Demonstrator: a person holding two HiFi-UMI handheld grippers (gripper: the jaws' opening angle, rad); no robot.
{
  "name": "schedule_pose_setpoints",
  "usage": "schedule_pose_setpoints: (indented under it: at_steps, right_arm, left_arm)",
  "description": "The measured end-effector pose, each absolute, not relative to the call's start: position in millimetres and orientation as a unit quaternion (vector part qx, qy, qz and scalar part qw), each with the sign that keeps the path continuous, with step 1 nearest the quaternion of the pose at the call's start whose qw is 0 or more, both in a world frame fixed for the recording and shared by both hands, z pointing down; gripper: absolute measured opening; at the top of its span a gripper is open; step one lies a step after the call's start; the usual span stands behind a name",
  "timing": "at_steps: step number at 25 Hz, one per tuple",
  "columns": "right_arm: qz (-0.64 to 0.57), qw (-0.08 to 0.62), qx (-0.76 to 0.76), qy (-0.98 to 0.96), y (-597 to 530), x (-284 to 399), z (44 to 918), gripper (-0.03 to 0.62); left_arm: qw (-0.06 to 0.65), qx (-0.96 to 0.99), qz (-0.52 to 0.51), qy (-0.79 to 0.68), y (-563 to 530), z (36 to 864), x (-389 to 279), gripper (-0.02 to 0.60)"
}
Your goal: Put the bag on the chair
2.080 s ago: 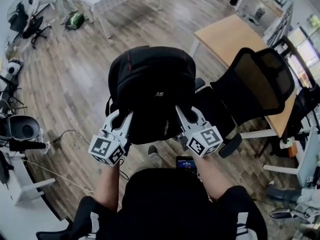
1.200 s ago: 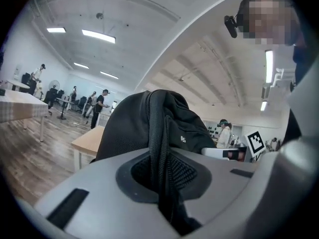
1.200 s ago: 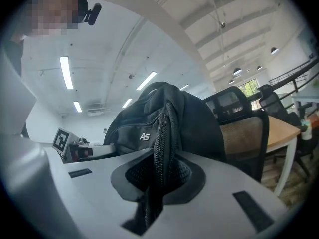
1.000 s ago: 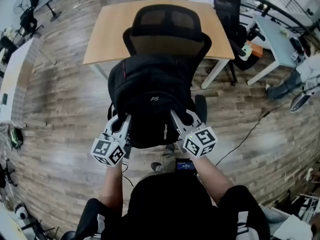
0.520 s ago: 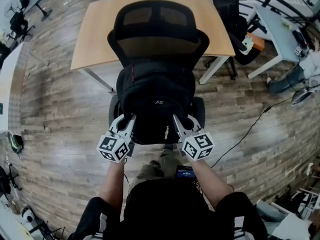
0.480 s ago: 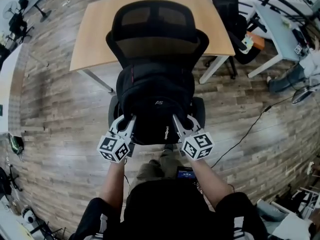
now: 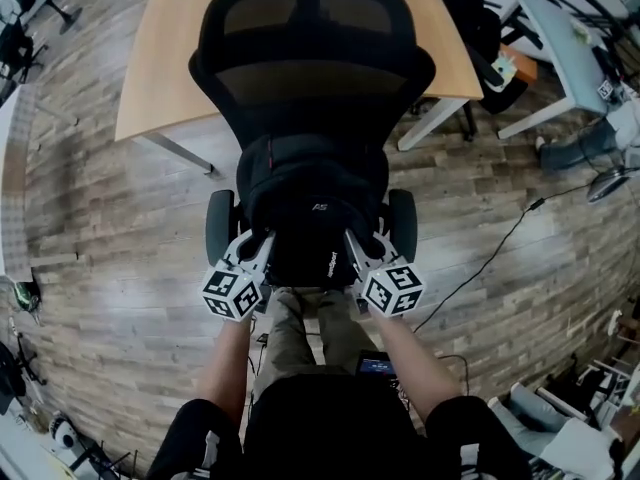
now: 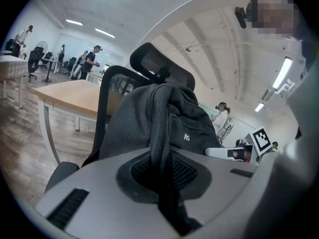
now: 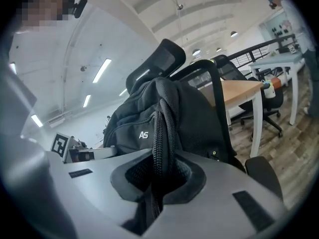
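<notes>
Black, bumpy cloth covers the fat, rounded bag (image 7: pixel 314 193), and small white letters on its front read "AS". The left gripper (image 7: pixel 257 246) and the right gripper (image 7: pixel 361 243) each have their smooth grey fingers clamped on a ribbed strip at one side of the bag. The bag is between the arm pads of the black chair (image 7: pixel 312 63), right against its net-like back, with a smooth wooden counter (image 7: pixel 150 88) behind.
</notes>
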State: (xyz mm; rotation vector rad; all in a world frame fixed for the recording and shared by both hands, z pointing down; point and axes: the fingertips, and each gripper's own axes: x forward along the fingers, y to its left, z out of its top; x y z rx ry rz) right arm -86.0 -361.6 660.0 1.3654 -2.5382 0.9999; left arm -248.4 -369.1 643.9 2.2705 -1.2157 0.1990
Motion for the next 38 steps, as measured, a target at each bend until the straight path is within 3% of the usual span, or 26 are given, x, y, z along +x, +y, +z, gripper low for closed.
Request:
schedule_pose_setpoints:
  at_steps: [6, 15, 29, 32, 36, 38]
  right_arm:
    - [0.343, 0.061, 0.457, -0.818, -382.5, -88.4, 708.2, 0.037]
    - [0.302, 0.1, 0.482, -0.816, -438.5, -92.3, 739.6, 0.041]
    - [0.306, 0.131, 0.497, -0.801, -480.2, -86.1, 779.6, 0.064]
    - [0.318, 0.13, 0.495, -0.798, -476.6, -84.1, 781.2, 0.095]
    - [0.333, 0.124, 0.493, -0.794, -470.1, -69.6, 775.0, 0.225]
    - [0.323, 0.122, 0.494, -0.798, -465.2, -63.2, 762.5, 0.216]
  left_arm:
    - [0.303, 0.839, 0.083, -0.444, -392.7, 697.1, -251.9, 0.037]
    - [0.268, 0.843, 0.119, -0.451, -445.5, 727.7, -255.6, 0.04]
    - [0.282, 0.822, 0.163, -0.467, -487.1, 765.8, -254.9, 0.067]
    - [0.284, 0.814, 0.17, -0.478, -484.9, 767.9, -258.4, 0.083]
    - [0.28, 0.804, 0.172, -0.495, -479.8, 760.4, -267.0, 0.13]
    - [0.274, 0.801, 0.168, -0.505, -475.8, 749.8, -273.9, 0.137]
